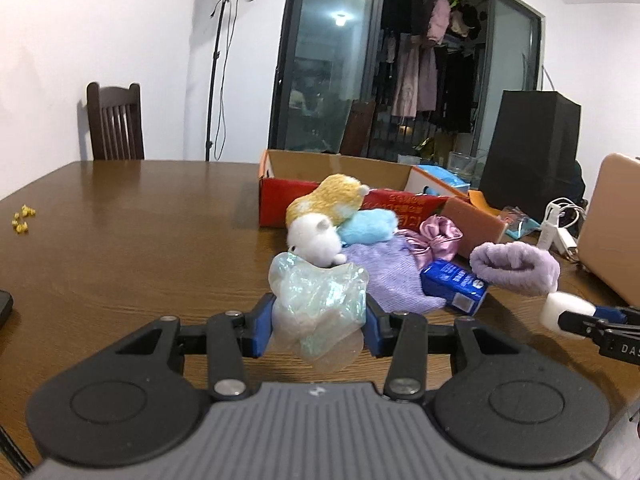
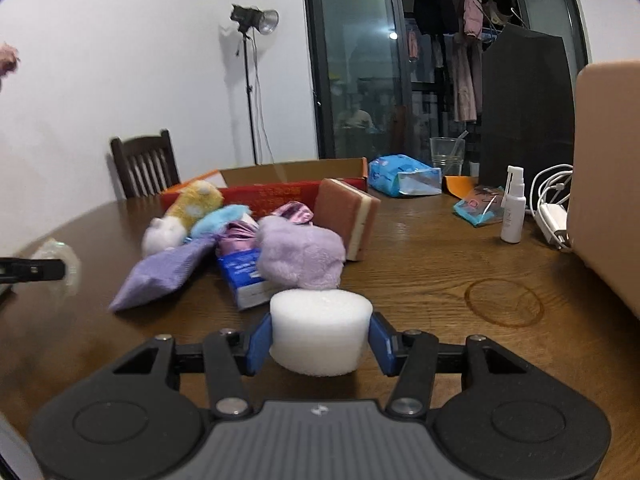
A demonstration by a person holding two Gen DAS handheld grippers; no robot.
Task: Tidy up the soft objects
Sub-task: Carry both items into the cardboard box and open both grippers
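Observation:
My left gripper (image 1: pixel 318 326) is shut on a crumpled iridescent plastic bag (image 1: pixel 320 304), held a little above the table. My right gripper (image 2: pixel 320 340) is shut on a white foam cylinder (image 2: pixel 319 330), also seen in the left wrist view as the foam cylinder (image 1: pixel 560 312) at the right. Behind lies a pile: a yellow plush (image 1: pixel 328 200), a white plush (image 1: pixel 314 240), a blue plush (image 1: pixel 368 226), a purple knit pouch (image 1: pixel 394 276), a pink satin bag (image 1: pixel 434 236), a blue carton (image 1: pixel 454 286) and a fluffy purple piece (image 2: pixel 300 256).
An open red cardboard box (image 1: pixel 276 196) stands behind the pile, with a pink sponge block (image 2: pixel 346 216) leaning at its right. A spray bottle (image 2: pixel 513 208), a white cable (image 2: pixel 552 200), a tissue pack (image 2: pixel 404 178) and a tan case (image 2: pixel 608 184) crowd the right side. Yellow crumbs (image 1: pixel 23 219) lie far left.

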